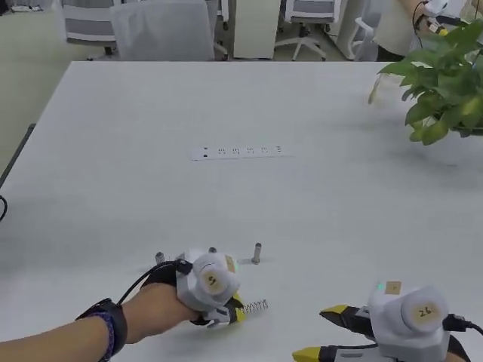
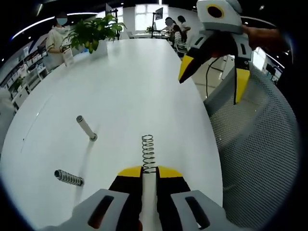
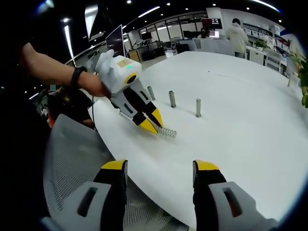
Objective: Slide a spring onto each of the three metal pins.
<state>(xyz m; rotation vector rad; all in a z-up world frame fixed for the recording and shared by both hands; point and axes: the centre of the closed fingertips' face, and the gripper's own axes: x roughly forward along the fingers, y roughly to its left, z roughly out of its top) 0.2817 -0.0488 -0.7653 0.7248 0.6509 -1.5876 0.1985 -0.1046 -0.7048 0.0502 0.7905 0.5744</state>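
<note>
Reads "26" on the round sticker atop the right claw (image 1: pixel 318 332); on the left claw (image 1: pixel 238 311), a single handwritten mark, perhaps "5". Pinches one end of a steel coil spring (image 1: pixel 256 306) in the left claw, jaws closed on it, coil jutting out low by the white tabletop (image 1: pixel 302 196) near its front edge. Beyond the spring, two pins (image 3: pixel 151 92) already sleeved in springs and a third pin (image 3: pixel 198 107) bare and smooth, all upright. Holds the right claw spread wide, nothing in it, at the tabletop's near edge by a mesh chair (image 3: pixel 72 159). Leaves broad open surface past the pins, up to a flush socket strip (image 1: pixel 236 151) and a potted plant (image 1: pixel 445 83) far right.
</note>
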